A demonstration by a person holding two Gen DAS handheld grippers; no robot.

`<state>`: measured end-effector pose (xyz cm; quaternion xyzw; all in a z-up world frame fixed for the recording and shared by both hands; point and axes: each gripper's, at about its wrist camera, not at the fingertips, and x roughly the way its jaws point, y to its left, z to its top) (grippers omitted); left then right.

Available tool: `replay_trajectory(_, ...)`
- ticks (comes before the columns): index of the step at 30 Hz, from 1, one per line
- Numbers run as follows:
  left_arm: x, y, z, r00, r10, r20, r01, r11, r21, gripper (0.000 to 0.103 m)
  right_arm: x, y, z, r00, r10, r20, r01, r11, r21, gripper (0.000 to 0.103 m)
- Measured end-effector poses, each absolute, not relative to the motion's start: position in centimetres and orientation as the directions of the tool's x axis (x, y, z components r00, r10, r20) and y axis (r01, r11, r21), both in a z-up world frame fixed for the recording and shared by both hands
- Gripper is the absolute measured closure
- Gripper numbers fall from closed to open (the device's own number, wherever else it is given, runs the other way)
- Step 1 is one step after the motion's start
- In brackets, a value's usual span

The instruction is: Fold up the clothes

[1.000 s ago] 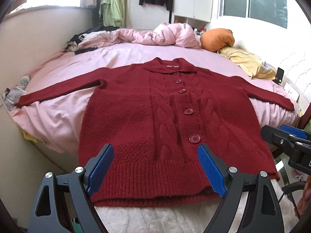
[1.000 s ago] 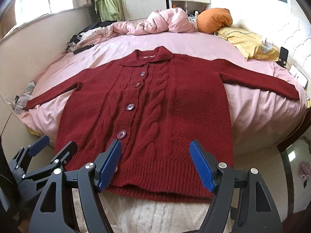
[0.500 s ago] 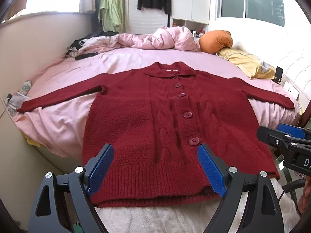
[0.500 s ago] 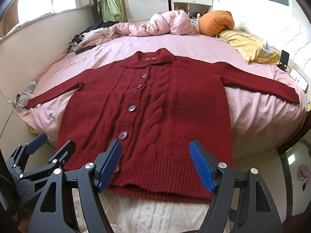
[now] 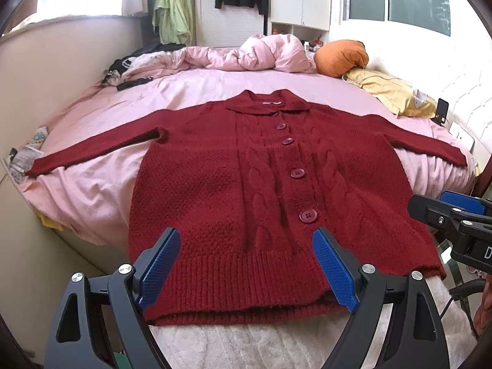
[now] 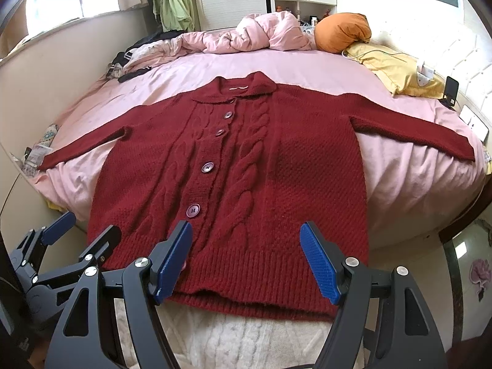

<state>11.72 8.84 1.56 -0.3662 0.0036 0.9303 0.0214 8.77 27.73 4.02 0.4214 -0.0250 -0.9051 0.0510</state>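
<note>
Nothing has moved since the earlier frames: the red cardigan (image 5: 246, 184) lies flat, buttoned, sleeves spread, on the pink bed (image 5: 200, 92); left gripper (image 5: 246, 267) and right gripper (image 6: 246, 258) hover over its hem, jaws apart, empty

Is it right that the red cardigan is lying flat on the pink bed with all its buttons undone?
Not quite. The red cardigan does lie flat on the pink bed, but its buttons are done up, not undone. The left wrist view shows this.
</note>
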Motion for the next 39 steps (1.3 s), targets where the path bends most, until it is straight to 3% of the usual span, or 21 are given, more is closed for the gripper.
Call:
replay_trajectory(10, 11.0, 8.7, 0.7, -0.699, 0.042, -0.713, -0.045, -0.999, -0.015, 0.015, 8.1, 28.0, 3.2, -0.615, -0.115, -0.78, 0.068, -0.993, 0.093, 0.03)
replay_trajectory(23, 6.6, 9.0, -2.5, -0.556, 0.123, -0.822, -0.103, -0.992, -0.078, 0.015, 4.7, 28.7, -0.1, -0.5, -0.163, -0.85, 0.057, -0.986, 0.156, 0.03)
replay_trajectory(26, 5.0, 8.8, -4.2, -0.497, 0.129, -0.858, -0.085, -0.991, -0.1, 0.011, 3.6, 28.7, -1.6, -0.47, -0.132, -0.873, 0.039, -0.991, 0.129, 0.03)
replay_trajectory(30, 4.3, 10.3, -5.4, -0.461, 0.083, -0.884, -0.121, -0.992, -0.03, 0.0, 2.6, 28.6, -4.2, -0.405, -0.089, -0.91, 0.004, -0.995, 0.096, 0.03)
replay_trajectory(33, 4.4, 11.3, -5.9, -0.458, 0.032, -0.888, -0.137, -0.99, 0.036, 0.0, 2.5, 28.5, -4.9, -0.397, -0.096, -0.913, 0.01, -0.995, 0.101, 0.02)
replay_trajectory(36, 4.4, 11.2, -6.0, -0.456, 0.043, -0.889, -0.134, -0.991, 0.021, 0.0, 2.6, 28.3, -5.3, -0.391, -0.101, -0.915, 0.02, -0.995, 0.101, 0.012)
replay_trajectory(38, 4.4, 10.9, -6.0, -0.453, 0.059, -0.889, -0.13, -0.991, 0.0, 0.0, 2.4, 28.0, -5.5, -0.382, -0.118, -0.917, 0.043, -0.993, 0.11, 0.0)
replay_trajectory(39, 4.4, 10.8, -6.0, -0.452, 0.066, -0.89, -0.13, -0.992, -0.008, 0.0, 2.3, 27.9, -5.6, -0.377, -0.122, -0.918, 0.049, -0.992, 0.112, 0.0)
